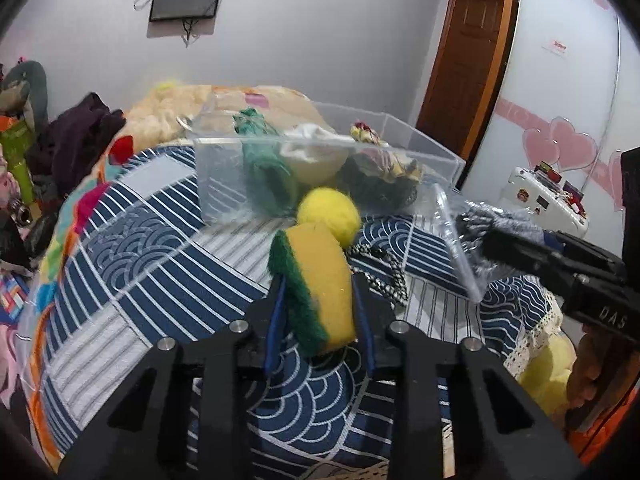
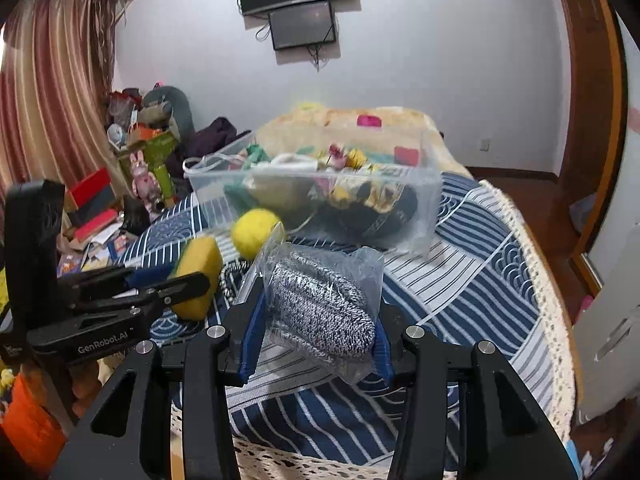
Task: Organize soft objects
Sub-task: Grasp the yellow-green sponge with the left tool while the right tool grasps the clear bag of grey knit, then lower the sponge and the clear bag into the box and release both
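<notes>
From the left wrist we see our left gripper (image 1: pixel 320 300) pinching a yellow sponge with a green scouring face (image 1: pixel 314 288), lifted above the blue wave-patterned bedspread (image 1: pixel 160 248), short of the clear plastic bin (image 1: pixel 224 176) and the yellow fuzzy ball (image 1: pixel 330 212).

From the right wrist, our right gripper (image 2: pixel 316 316) clamps a bagged grey knitted cloth (image 2: pixel 320 304). We judge both are mid-carry; next, each needs raising over the bin's rim before release.
</notes>
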`<state>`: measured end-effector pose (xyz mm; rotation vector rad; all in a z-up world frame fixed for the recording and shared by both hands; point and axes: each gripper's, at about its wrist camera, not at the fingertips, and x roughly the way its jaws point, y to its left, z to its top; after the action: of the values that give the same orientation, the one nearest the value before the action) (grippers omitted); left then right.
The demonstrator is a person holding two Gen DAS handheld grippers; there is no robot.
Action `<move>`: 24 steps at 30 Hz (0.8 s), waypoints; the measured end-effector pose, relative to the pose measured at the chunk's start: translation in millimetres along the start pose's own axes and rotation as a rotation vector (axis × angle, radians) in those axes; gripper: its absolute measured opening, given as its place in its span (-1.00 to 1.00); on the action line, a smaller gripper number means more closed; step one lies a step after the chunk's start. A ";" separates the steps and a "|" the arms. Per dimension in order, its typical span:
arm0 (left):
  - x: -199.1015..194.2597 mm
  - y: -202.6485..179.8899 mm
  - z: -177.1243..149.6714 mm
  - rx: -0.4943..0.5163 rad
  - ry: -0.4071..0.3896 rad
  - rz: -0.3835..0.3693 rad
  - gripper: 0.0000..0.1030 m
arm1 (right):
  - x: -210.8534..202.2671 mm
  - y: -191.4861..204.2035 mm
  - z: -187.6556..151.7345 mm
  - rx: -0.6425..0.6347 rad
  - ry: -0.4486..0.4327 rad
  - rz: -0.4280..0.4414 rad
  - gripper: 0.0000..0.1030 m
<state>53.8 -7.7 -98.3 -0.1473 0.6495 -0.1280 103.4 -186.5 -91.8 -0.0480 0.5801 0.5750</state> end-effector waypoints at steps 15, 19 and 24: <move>-41.7 15.6 57.4 0.001 -0.176 0.072 -0.45 | -17.1 -15.0 44.7 0.020 -0.123 -0.067 -0.18; -38.5 16.0 77.0 0.027 -0.198 0.077 -0.45 | -14.8 -12.1 61.8 0.020 -0.160 -0.074 -0.18; -23.6 19.0 90.7 0.035 -0.200 0.101 -0.45 | -3.5 -6.1 79.9 0.015 -0.192 -0.069 -0.18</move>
<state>91.8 23.5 -16.4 -0.0916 0.4540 -0.0263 144.4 -177.3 -23.5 0.0010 0.3947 0.5015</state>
